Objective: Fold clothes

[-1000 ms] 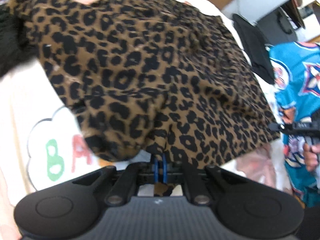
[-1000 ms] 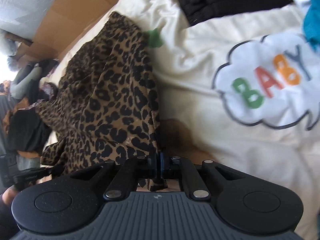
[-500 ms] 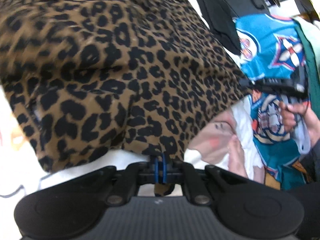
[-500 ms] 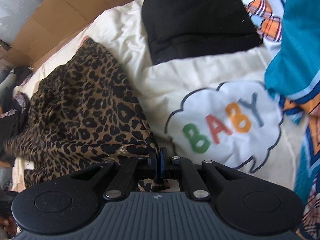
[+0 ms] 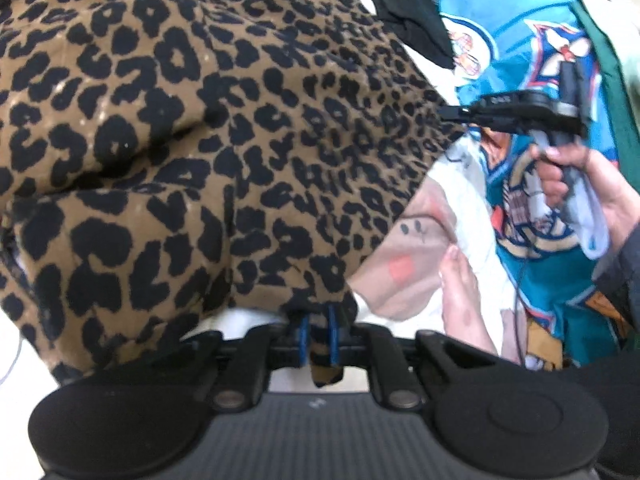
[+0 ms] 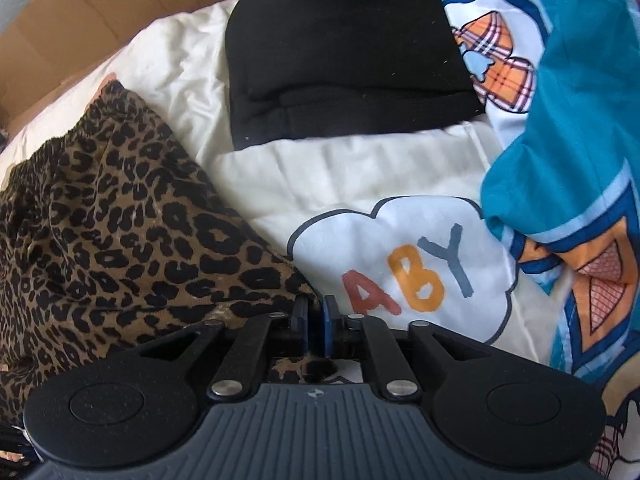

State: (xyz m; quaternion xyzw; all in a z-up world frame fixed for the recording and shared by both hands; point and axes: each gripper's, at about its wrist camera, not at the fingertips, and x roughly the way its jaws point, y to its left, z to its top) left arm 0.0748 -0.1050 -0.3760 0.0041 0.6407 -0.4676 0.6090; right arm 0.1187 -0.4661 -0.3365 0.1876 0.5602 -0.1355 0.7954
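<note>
Left claw (image 5: 318,336) and right claw (image 6: 316,326) pinching leopard-print garment (image 5: 192,128), cream bedding (image 6: 176,60) beneath

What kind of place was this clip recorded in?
Probably a bedroom or spare room at home: clothes lie spread on a white quilt with a "BABY" cloud print, among them a leopard-print garment and a folded black garment. Flattened cardboard lies behind.
</note>
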